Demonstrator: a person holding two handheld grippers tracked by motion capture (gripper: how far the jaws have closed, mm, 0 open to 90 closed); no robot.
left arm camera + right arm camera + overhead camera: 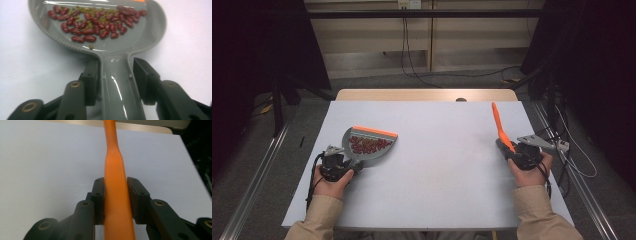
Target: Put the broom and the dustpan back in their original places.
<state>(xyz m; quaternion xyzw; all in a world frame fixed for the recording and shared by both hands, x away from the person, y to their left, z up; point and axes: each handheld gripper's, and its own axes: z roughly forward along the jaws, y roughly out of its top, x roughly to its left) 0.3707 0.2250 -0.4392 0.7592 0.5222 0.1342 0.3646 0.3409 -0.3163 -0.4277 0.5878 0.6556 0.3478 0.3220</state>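
Between our left gripper's (116, 82) jaws, slightly open, sits the dustpan (100, 30) handle; our right gripper (116, 197) clamps the brush (115, 182) handle.

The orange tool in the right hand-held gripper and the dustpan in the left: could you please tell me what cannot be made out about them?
- Orange tool: its far end is cut off by the top edge of the right gripper view; in the high view it is too small to tell its shape.
- Dustpan: its front lip is cut off by the top edge of the left gripper view.
- Small green bits among the red beans: blurred.
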